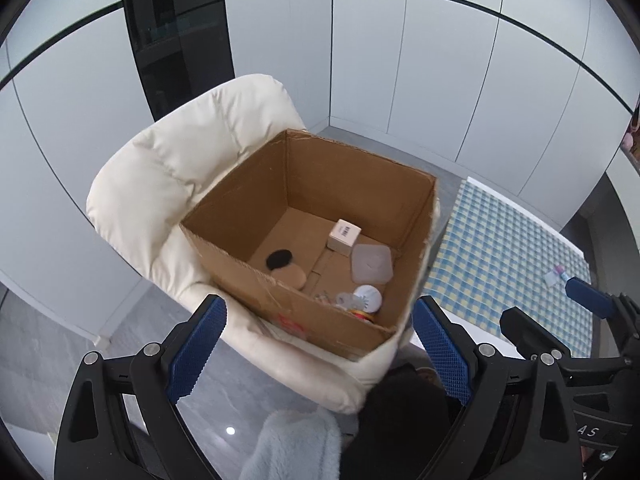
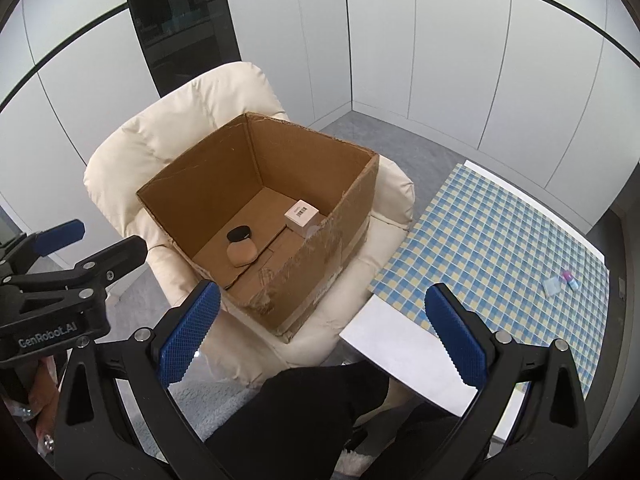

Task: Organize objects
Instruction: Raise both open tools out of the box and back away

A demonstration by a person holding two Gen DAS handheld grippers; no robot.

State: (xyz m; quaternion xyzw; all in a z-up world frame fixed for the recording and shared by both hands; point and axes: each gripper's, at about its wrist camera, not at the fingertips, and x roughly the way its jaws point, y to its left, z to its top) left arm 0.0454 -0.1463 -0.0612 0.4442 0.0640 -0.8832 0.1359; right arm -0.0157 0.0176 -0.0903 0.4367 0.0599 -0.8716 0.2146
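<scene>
An open cardboard box (image 1: 240, 216) (image 2: 180, 184) stands on a cream padded chair (image 1: 160, 168) (image 2: 132, 148). On its floor lie a small white carton with a barcode (image 1: 344, 234) (image 2: 301, 213), a black round pad (image 1: 279, 258) (image 2: 239, 233), a tan puff (image 1: 294, 278) (image 2: 242, 255), a clear plastic lid (image 1: 371, 263) and a white round cap (image 1: 368, 297). My left gripper (image 1: 320, 344) hangs open above the box's near wall, nothing between its pads. My right gripper (image 2: 324, 332) is open too, above the chair's edge. A small pink-capped tube (image 1: 560, 272) (image 2: 569, 279) lies on the checked cloth.
A table with a blue and yellow checked cloth (image 1: 504, 264) (image 2: 500, 248) stands right of the chair. White cabinet panels (image 1: 400, 60) and a dark glass strip (image 1: 176, 32) close the back. A person's dark-clothed leg (image 2: 304, 412) and a fluffy slipper (image 1: 296, 444) are below, on grey floor.
</scene>
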